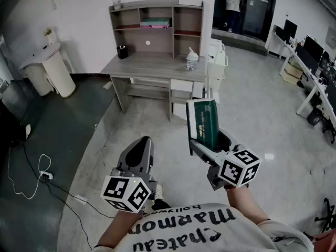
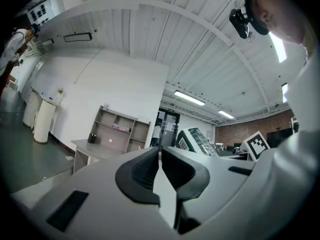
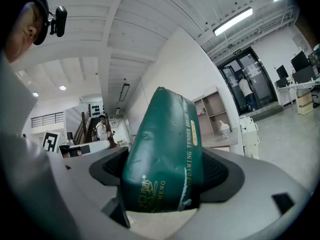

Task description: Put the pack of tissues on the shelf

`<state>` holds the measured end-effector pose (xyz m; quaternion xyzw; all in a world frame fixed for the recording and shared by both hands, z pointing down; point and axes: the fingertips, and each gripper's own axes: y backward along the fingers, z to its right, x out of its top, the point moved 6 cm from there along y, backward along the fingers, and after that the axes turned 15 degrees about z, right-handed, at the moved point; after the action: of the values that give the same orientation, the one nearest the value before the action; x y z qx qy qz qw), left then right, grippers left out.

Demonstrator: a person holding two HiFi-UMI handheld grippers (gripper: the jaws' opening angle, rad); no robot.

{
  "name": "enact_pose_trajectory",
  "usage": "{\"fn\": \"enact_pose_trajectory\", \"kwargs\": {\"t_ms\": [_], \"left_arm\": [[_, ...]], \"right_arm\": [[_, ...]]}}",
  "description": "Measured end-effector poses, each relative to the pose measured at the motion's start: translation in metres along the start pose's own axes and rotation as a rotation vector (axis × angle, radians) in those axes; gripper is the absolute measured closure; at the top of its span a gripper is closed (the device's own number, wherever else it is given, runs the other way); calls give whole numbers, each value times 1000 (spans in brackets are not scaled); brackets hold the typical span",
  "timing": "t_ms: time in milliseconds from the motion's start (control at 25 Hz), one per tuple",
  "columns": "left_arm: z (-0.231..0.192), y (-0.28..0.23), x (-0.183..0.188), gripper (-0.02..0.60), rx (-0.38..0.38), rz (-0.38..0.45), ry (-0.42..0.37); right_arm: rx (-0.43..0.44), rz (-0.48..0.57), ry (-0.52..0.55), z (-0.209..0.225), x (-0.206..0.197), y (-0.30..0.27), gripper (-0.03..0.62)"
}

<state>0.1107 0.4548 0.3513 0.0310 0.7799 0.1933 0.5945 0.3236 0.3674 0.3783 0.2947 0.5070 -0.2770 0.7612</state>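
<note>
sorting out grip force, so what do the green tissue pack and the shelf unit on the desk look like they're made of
The pack of tissues looks wrapped in soft, glossy plastic film: it shows bright highlights, dents and creases. The shelf unit looks like matte grey-brown board, probably laminate with a wood look: flat thin panels and no shine, though the grain is too small to confirm.

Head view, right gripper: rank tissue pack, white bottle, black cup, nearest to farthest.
1. tissue pack, clamped in the right gripper's jaws.
2. white bottle, right side of the desk.
3. black cup, desk's back left.
</note>
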Motion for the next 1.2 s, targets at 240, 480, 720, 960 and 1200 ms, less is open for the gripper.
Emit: {"fn": "enact_pose_trajectory", "kwargs": {"t_ms": [240, 480, 720, 960, 1200], "left_arm": [[0, -3, -3, 551, -1, -8, 7], [-2, -9, -13, 551, -31, -17, 12], [-20, -31, -18, 551, -44, -8, 12], [-60, -73, -10, 551, -59, -4, 11], [-111, -120, 15, 551, -83, 38, -16]], "right_arm": [[-8, -14, 6, 3, -1, 1, 160], [-26, -8, 5, 10, -7, 0, 160], [-22, 2, 23, 18, -6, -26, 160], [-24, 0, 24, 27, -1, -81, 158], [-18, 43, 31, 28, 11, -148, 154]]}}
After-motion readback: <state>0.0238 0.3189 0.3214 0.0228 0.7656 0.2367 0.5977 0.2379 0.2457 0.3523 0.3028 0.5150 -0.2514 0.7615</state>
